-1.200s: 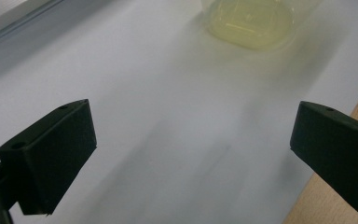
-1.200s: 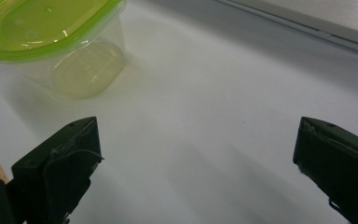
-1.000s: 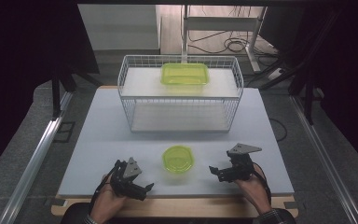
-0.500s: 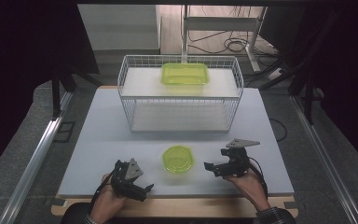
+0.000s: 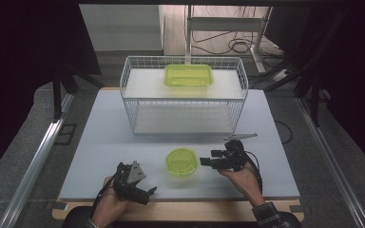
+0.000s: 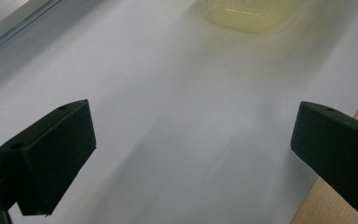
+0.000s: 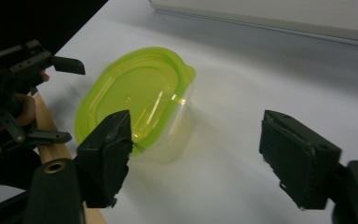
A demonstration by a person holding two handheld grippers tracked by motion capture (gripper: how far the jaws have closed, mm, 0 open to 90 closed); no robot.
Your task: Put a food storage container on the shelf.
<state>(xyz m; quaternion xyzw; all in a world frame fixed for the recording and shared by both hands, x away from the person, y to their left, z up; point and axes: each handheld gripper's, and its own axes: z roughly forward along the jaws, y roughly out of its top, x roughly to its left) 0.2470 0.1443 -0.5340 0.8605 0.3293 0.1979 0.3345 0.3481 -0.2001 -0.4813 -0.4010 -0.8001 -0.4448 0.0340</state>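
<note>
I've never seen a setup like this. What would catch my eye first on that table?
Probably the small round container with a bright green lid, near the front edge of the white table, between the two hand-held grippers. The right gripper points at it from the side with open jaws that have just been closing, nothing between them. Behind stands a white wire basket with a second, rectangular green container on its top shelf.

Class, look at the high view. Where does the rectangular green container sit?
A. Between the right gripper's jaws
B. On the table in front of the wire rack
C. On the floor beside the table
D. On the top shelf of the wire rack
D: the rectangular green container rests on the white top shelf of the wire rack, while the round lidded tub sits on the table in front.
</note>
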